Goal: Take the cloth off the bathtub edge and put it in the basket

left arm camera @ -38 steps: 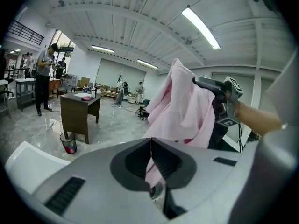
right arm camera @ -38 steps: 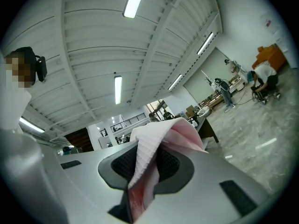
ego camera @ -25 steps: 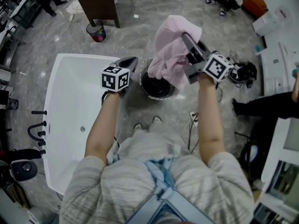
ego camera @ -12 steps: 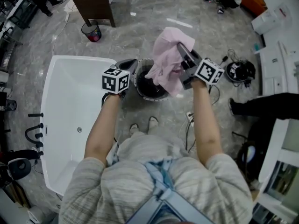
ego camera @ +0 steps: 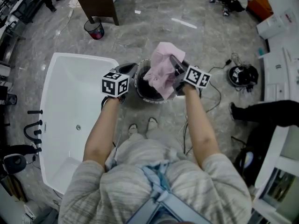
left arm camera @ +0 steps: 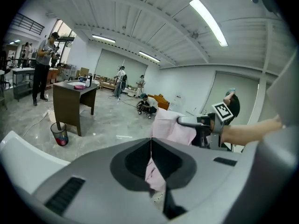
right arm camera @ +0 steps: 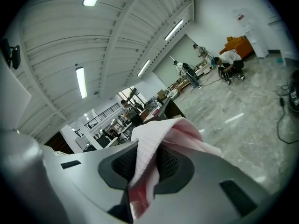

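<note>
A pink cloth (ego camera: 161,69) hangs from my right gripper (ego camera: 173,60), which is shut on it just above the dark round basket (ego camera: 140,90). The cloth's lower folds dip over the basket's opening. In the right gripper view the cloth (right arm camera: 147,148) is pinched between the jaws of my right gripper (right arm camera: 140,171) and drapes over them. My left gripper (ego camera: 130,69) is shut and holds nothing, beside the basket's left rim, between it and the white bathtub (ego camera: 56,64). In the left gripper view my left gripper (left arm camera: 150,146) faces the cloth (left arm camera: 170,127) and the right gripper (left arm camera: 194,121).
A small wire wastebasket (ego camera: 95,29) and a dark desk (ego camera: 100,1) stand beyond the tub. Cables and a round black device (ego camera: 242,73) lie on the marble floor at right, near a person's legs (ego camera: 264,108). Black taps (ego camera: 33,129) sit at the tub's left side.
My right gripper has come down with the pink cloth, from high above the basket to just over its opening. The left gripper has shifted only a little.
</note>
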{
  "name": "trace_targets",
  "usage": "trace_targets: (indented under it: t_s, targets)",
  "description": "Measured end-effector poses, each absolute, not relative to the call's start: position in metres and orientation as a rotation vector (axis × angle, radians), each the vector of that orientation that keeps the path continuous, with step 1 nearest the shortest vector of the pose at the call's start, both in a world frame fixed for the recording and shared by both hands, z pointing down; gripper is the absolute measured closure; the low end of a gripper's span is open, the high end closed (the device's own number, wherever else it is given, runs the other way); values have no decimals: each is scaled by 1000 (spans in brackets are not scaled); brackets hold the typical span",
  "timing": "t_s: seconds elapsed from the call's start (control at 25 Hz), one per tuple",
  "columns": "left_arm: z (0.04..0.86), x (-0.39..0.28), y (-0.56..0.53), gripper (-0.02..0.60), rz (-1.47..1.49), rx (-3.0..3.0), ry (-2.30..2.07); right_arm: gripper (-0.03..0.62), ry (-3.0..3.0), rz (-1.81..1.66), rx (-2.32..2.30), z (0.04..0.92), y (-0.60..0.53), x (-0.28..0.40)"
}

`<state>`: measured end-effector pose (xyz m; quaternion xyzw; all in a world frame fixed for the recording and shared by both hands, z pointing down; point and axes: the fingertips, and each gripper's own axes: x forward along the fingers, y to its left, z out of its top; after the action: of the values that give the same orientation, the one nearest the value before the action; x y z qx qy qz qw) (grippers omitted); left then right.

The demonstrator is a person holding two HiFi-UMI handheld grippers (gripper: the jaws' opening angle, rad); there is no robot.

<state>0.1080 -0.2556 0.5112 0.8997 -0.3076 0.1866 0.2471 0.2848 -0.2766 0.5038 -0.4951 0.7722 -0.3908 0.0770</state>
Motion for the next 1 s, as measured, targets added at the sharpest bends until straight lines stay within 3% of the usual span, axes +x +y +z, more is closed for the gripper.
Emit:
trace_targets:
  t_s: [0.4,1.0]
  targets:
    - [530,108,-265,575,496,2410,-826,511,2290,-1387,-1600,580,-294,281]
    - [538,115,-269,575,500,2404,-799,508,2121,-1545,-1619,612,-291,288]
